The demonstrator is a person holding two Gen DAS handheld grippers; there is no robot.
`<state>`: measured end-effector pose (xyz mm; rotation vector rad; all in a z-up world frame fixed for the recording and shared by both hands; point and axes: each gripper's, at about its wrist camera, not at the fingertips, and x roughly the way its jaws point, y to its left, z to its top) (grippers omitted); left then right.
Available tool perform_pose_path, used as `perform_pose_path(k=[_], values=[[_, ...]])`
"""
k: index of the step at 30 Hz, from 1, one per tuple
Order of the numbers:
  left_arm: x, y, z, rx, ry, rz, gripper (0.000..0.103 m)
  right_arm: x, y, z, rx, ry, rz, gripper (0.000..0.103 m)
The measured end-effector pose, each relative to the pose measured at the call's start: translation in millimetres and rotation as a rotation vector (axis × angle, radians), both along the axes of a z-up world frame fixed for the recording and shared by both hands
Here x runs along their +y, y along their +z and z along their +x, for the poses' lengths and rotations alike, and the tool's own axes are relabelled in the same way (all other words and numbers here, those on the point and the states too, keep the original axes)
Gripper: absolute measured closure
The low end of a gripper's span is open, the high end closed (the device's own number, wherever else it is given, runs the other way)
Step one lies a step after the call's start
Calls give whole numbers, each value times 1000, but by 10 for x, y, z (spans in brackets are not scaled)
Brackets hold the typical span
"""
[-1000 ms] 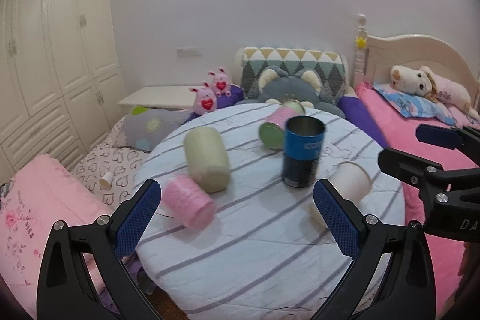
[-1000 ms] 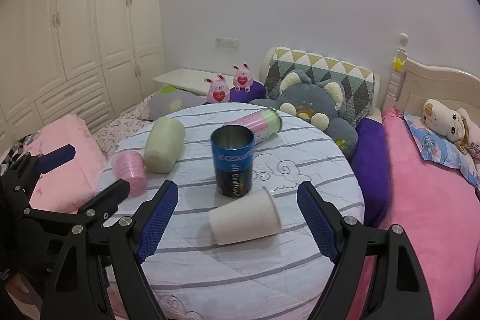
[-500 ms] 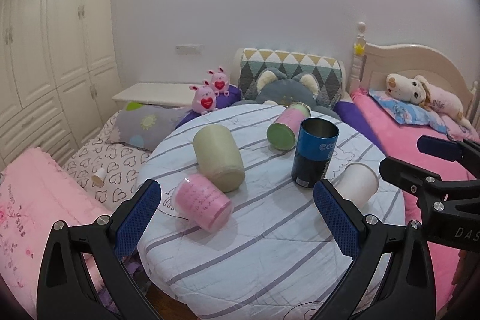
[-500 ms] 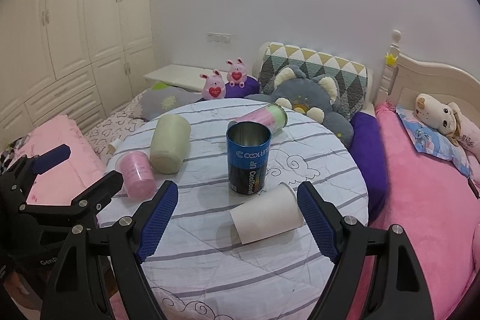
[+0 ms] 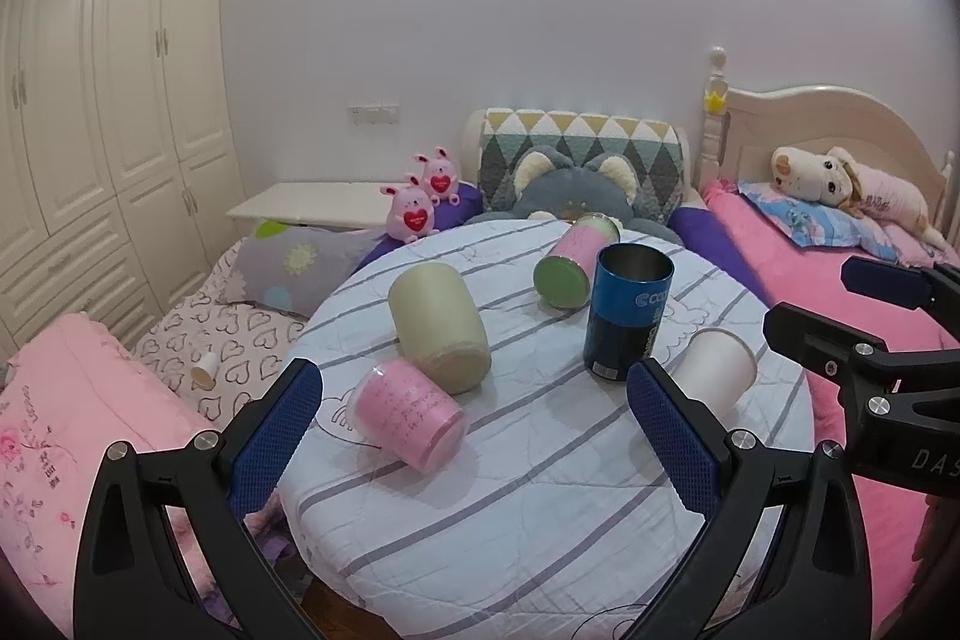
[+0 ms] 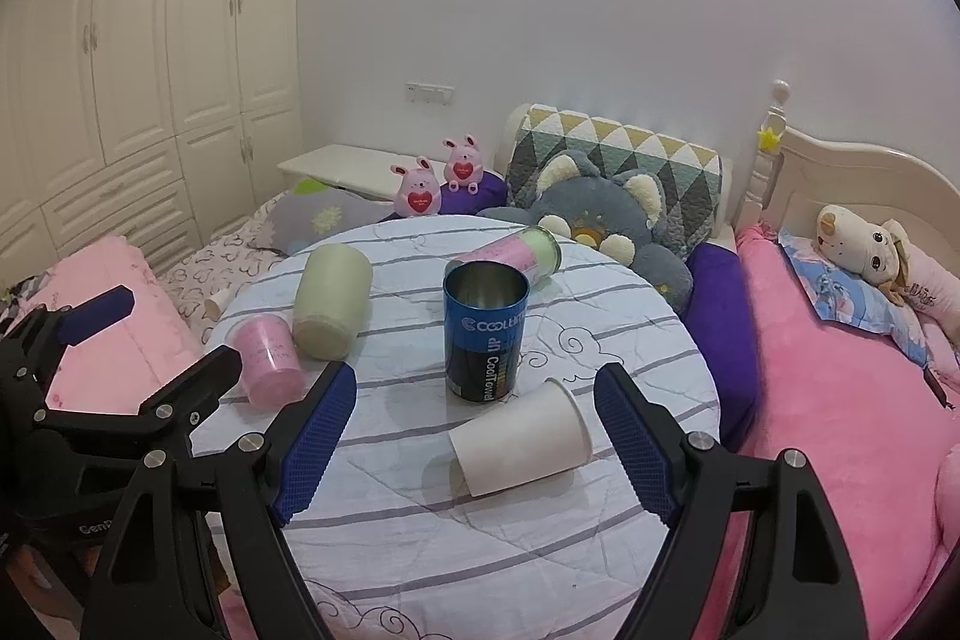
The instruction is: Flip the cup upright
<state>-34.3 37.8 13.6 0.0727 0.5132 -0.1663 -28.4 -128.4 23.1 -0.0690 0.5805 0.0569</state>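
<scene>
Both grippers spread wide, empty. My right gripper (image 6: 474,430) over white paper cup (image 6: 521,444) on side; squeeze risks crushing, bumping blue can (image 6: 485,334).

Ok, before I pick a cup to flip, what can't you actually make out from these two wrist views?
- White paper cup: left wrist view, its lower end hidden behind the left gripper finger.
- Pink-and-green cup: right wrist view, partly behind the blue tin; contents unseen.
- Pink cup: writing too small to read.
- Round table: near edge cut off by the frame and the right gripper.
</scene>
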Motion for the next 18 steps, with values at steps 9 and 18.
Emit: perform_pose_path(k=[9, 18], values=[[-42, -16, -7, -2, -8, 4, 0, -37, -2, -8, 1, -4, 2, 20], [-170, -9, -79, -28, -34, 53, 0, -74, -20, -15, 0, -10, 2, 20]])
